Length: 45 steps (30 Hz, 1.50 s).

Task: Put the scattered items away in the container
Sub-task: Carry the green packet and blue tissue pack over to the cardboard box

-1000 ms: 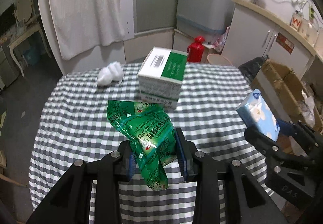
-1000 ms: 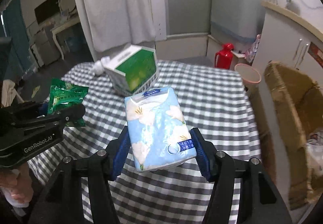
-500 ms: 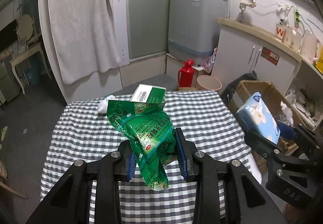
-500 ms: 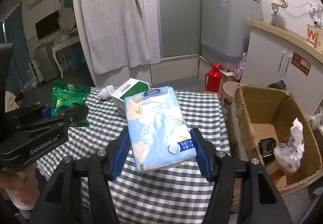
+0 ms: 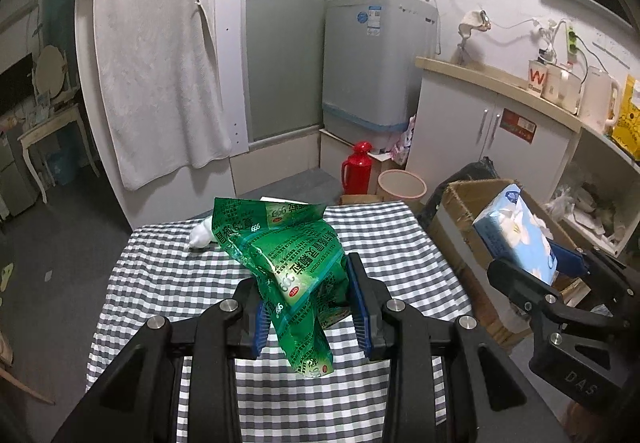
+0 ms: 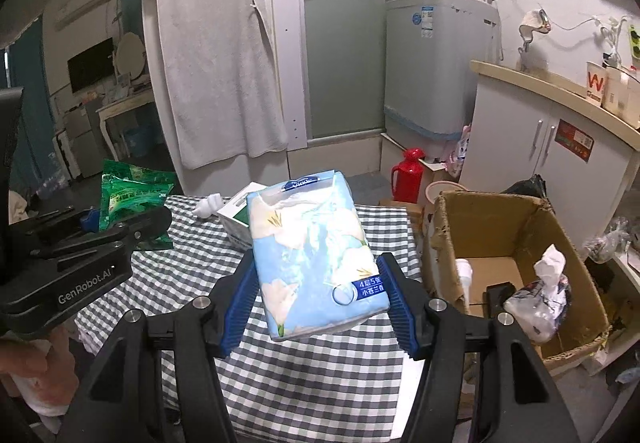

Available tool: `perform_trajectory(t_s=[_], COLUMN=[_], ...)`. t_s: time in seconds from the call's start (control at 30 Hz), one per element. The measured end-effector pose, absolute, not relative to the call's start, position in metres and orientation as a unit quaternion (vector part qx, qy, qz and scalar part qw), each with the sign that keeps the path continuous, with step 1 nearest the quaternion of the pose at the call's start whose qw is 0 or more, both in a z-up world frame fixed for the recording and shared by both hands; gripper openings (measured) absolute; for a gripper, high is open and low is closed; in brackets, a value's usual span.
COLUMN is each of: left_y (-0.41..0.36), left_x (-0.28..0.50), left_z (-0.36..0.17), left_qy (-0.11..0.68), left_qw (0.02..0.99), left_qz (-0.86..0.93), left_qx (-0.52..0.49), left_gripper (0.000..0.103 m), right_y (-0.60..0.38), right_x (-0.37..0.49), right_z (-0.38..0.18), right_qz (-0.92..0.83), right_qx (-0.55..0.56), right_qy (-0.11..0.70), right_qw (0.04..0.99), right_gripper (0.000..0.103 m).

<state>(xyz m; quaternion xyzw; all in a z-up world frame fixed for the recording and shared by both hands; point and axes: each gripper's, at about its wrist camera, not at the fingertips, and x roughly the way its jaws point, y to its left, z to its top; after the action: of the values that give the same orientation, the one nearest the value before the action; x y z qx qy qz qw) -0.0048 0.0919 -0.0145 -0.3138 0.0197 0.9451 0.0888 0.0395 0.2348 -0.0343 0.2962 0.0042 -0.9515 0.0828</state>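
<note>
My left gripper (image 5: 310, 303) is shut on a crumpled green packet (image 5: 292, 259), held up above the checked table (image 5: 168, 275). My right gripper (image 6: 316, 301) is shut on a light blue tissue pack (image 6: 312, 255) with white flowers, also lifted over the table. The brown cardboard box (image 6: 560, 231) stands open on the floor to the right of the table, with a white wad, a crumpled bag and a dark item inside. A green and white carton (image 6: 236, 217) and a white wad (image 6: 208, 205) lie at the table's far side, the carton mostly hidden behind the tissue pack.
Beyond the table stand a red thermos (image 5: 356, 167) and a pink bin (image 5: 402, 185) on the floor. A white cabinet (image 5: 492, 131) and a washing machine (image 5: 376, 59) line the right wall. A white towel (image 5: 156, 55) hangs behind. A hand (image 6: 36, 371) holds the left gripper.
Both grippers have risen with their loads and tilted up, so the table looks farther and lower. The cardboard box has come fully into the right wrist view.
</note>
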Motion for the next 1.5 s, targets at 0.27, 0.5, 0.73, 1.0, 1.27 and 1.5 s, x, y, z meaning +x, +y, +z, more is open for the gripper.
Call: perform_trajectory(t_s=[0.27,0.5,0.73,1.0,1.27,1.5], left_y=[0.116,0.151,0.192,0.234,0.272,0.302], left_x=[-0.004,-0.008,-0.012,-0.02,-0.029,-0.036], left_z=[-0.009,-0.005,-0.002,-0.003,-0.006,-0.013], left_qy=[0.024,0.031,0.039,0.041,0.049,0.057], left_qw=[0.106,0.136,0.172,0.206,0.237,0.256], left_qz=[0.946,0.943,0.939,0.932,0.925,0.918], left_qx=[-0.306,-0.302,-0.295,-0.294,-0.293,-0.299], left_gripper=[0.034,0.034,0.034,0.034,0.034,0.034], right_y=[0.26,0.29,0.319,0.358,0.397,0.428], right_x=[0.048,0.052,0.054,0.055,0.05,0.043], right_z=[-0.025,-0.02,-0.016,-0.014,-0.015,-0.026], right_qz=[-0.956,-0.958,-0.959,-0.958,-0.953,-0.947], right_qx=[0.288,0.286,0.282,0.283,0.288,0.3], right_qy=[0.002,-0.002,-0.003,-0.01,-0.023,-0.036], right_qw=[0.057,0.022,-0.013,-0.055,-0.091,-0.108], right_gripper=[0.058,0.059,0.059,0.059,0.059,0.059])
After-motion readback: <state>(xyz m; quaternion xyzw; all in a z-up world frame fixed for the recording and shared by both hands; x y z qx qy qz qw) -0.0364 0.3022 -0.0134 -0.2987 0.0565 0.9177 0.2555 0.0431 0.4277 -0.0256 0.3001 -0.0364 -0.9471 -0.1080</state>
